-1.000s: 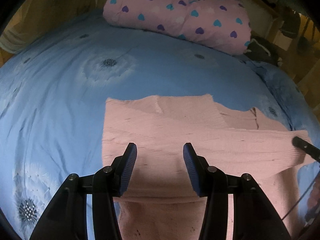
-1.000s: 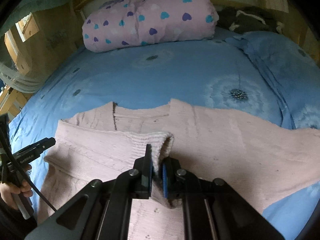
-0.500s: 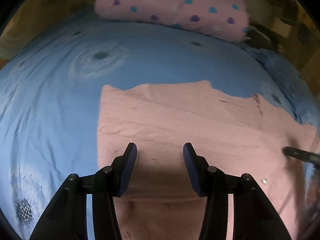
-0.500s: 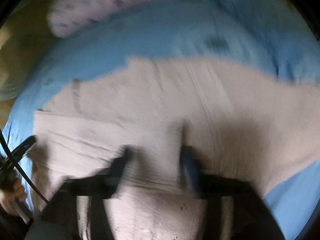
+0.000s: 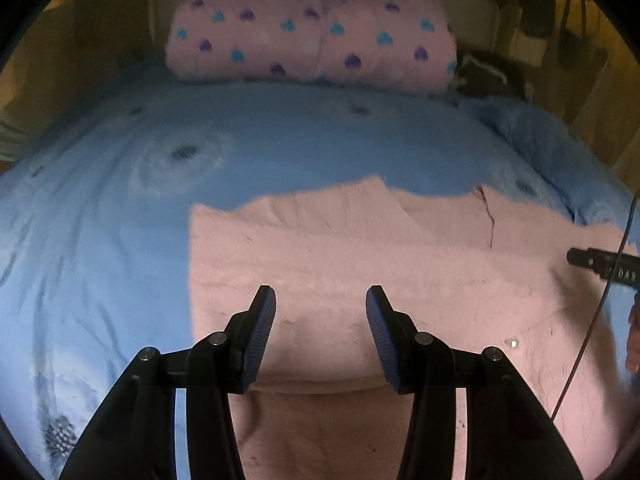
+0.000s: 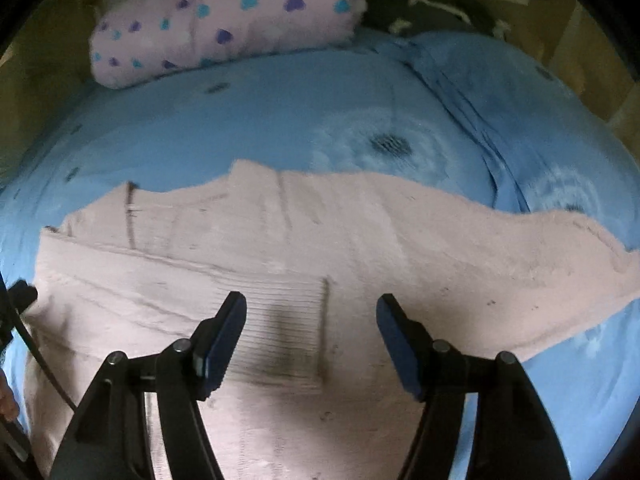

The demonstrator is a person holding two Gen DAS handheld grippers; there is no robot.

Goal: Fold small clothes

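Note:
A pink knitted sweater [image 5: 360,248] lies flat on the blue bed, also in the right wrist view [image 6: 360,232]. One sleeve is folded across its body, its ribbed cuff [image 6: 288,332] lying flat between my right fingers. My left gripper [image 5: 320,320] is open and empty above the sweater's left part. My right gripper [image 6: 312,328] is open and empty just above the cuff. The tip of the right gripper [image 5: 600,264] shows at the right edge of the left wrist view.
A blue duvet with dandelion print [image 5: 280,140] covers the bed. A rolled pink quilt with hearts [image 5: 312,40] lies at the headboard, with dark clothing [image 6: 432,12] beside it. Wooden furniture [image 5: 580,40] stands to the right.
My right gripper opened and let go of the sleeve cuff, which now lies flat on the sweater. My left gripper stayed open and shifted slightly.

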